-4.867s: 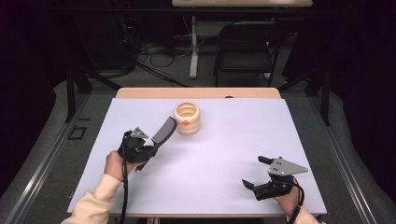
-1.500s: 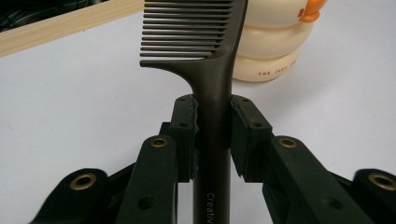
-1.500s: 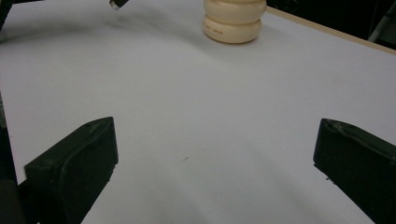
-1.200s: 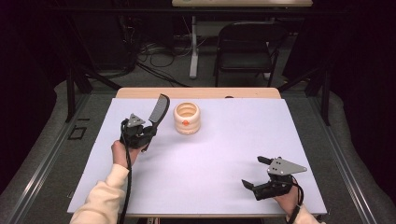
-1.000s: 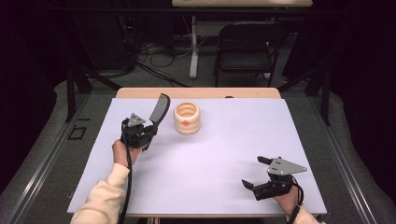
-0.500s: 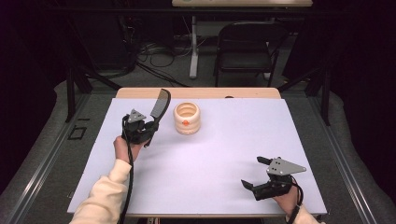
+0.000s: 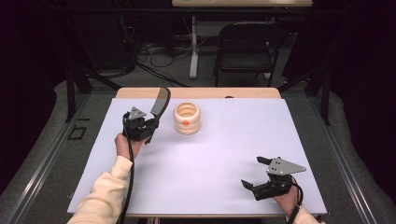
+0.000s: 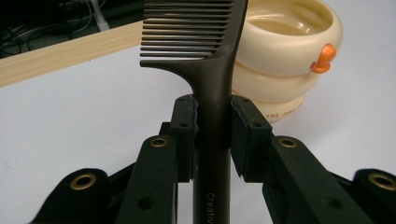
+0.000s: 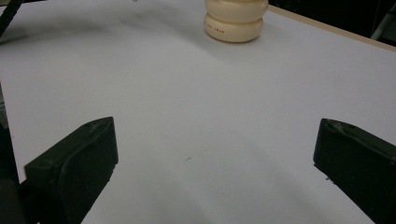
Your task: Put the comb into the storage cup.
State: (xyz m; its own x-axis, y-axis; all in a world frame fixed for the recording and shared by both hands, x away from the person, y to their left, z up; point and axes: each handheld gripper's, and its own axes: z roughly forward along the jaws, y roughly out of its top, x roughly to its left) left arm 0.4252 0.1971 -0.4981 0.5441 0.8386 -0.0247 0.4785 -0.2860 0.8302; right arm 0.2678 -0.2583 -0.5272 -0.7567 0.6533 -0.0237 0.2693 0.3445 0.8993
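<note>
A dark comb point(image 7: 160, 101) point(image 8: 212, 84) stands nearly upright, teeth end up, with my left gripper point(image 7: 150, 127) point(image 8: 213, 126) shut on its handle. The comb is lifted over the table's left rear part. Just to its right stands a cream ringed cup point(image 7: 187, 118) point(image 8: 289, 56) with a small orange duck bill on its side; the comb is apart from it. My right gripper point(image 7: 256, 173) point(image 9: 215, 154) rests low near the table's front right, jaws wide open and nothing between them. The cup point(image 9: 236, 18) shows far off in the right gripper view.
A white sheet covers the table point(image 7: 210, 158); a wooden edge point(image 7: 201, 92) shows at the back. A black chair point(image 7: 245, 46) and cables point(image 7: 149, 51) lie on the floor beyond. Metal frame rails point(image 7: 42, 154) run along both table sides.
My left gripper has carried the comb up and back, away from the person, and tilted it more upright beside the cup. The right gripper has stayed put.
</note>
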